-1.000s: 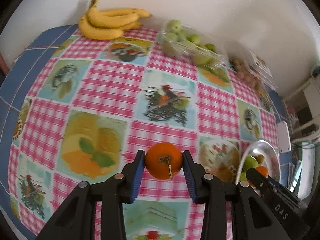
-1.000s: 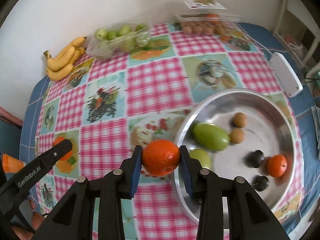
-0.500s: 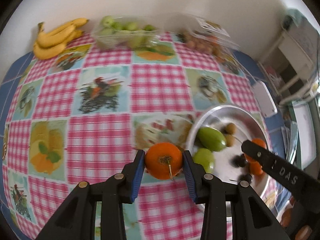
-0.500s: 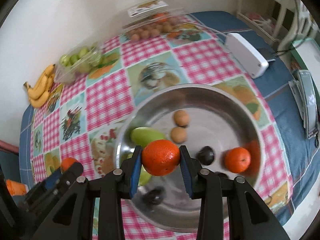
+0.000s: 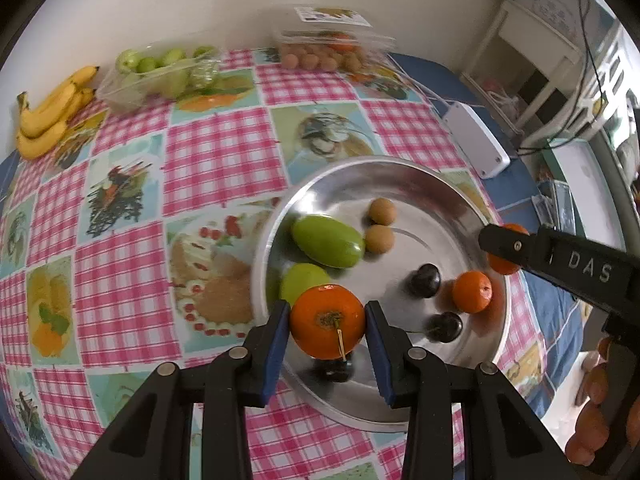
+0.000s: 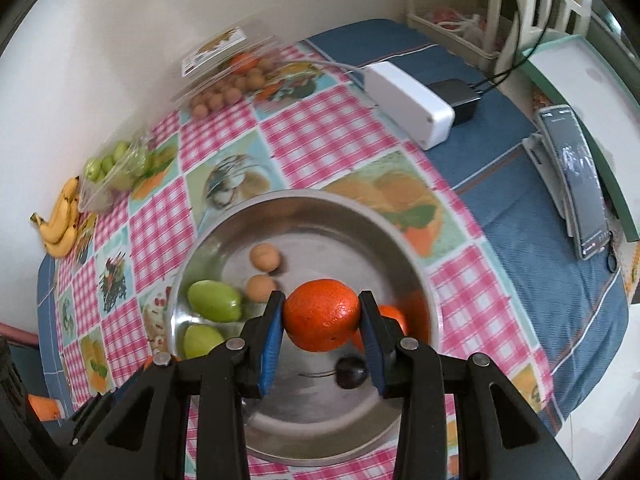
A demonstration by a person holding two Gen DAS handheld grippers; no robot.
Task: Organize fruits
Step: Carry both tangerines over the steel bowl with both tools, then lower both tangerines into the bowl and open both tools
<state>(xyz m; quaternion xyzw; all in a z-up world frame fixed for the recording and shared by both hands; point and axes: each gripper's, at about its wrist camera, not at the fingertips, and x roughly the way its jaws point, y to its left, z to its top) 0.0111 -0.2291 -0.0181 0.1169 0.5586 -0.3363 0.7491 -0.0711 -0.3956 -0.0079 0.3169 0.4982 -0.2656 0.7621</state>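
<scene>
From close above the steel bowl [image 5: 400, 168], we look steeply down along both sets of tongs. Our left wrist view sits over the bowl's near-left rim, our right wrist view over its middle. Both face the wall beyond, sharing the bowl [image 6: 304, 204], the checked surface [image 5: 220, 156] and bananas [image 5: 48, 116].

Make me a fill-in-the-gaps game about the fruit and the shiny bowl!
1. Each black gripper with blue pads, left and right, squeezes one round ____ fruit.
2. The round silver metal bowl holds two small ____ balls beside the long green fruit.
3. The yellow bananas lie on the checked tablecloth, ____ the bowl.
4. One loose orange fruit already lies ____ the bowl.

Missing words: orange; tan; outside; inside
</scene>
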